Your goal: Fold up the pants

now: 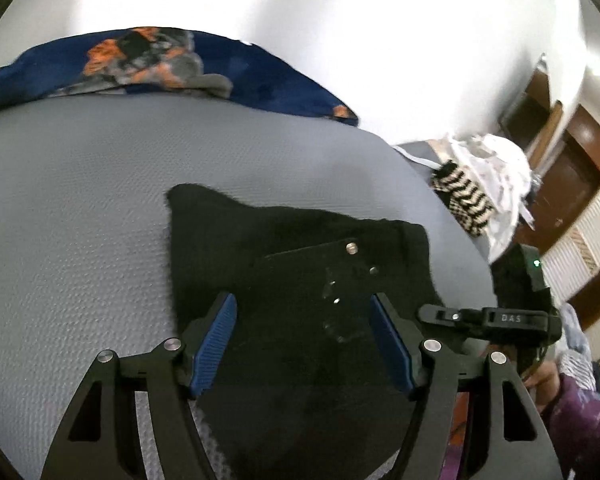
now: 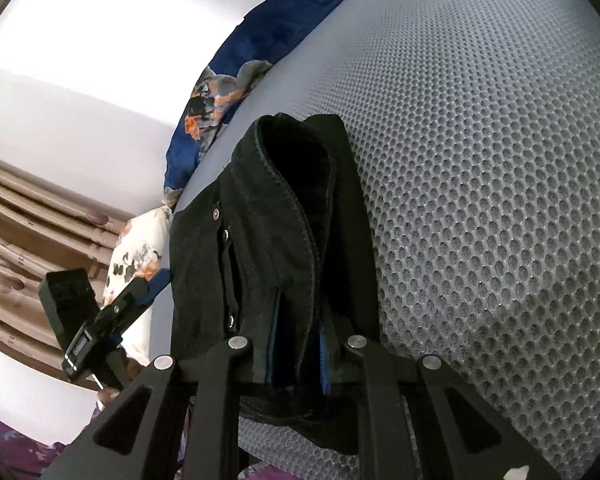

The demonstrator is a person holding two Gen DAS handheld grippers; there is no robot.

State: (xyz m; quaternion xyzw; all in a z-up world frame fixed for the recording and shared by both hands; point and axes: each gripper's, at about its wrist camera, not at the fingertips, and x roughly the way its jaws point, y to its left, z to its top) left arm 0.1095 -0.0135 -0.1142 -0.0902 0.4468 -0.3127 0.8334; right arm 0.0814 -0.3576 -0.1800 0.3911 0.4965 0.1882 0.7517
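Note:
Black pants (image 1: 292, 264) lie folded on a grey mesh mattress (image 1: 80, 200). My left gripper (image 1: 303, 312) is open above them, its blue pads spread wide, with nothing between them. My right gripper (image 1: 484, 318) shows at the right edge of the pants in the left wrist view. In the right wrist view my right gripper (image 2: 298, 356) is shut on a thick folded edge of the pants (image 2: 284, 200), which bunches up between the fingers, seams and rivets showing. My left gripper (image 2: 100, 320) appears at the left of that view.
A blue patterned blanket (image 1: 180, 60) lies along the far side of the mattress. A striped cloth (image 1: 464, 200) and white clothes (image 1: 496, 168) are piled at the right. A floral pillow (image 2: 140, 248) and curtains (image 2: 28, 248) are beyond the mattress edge.

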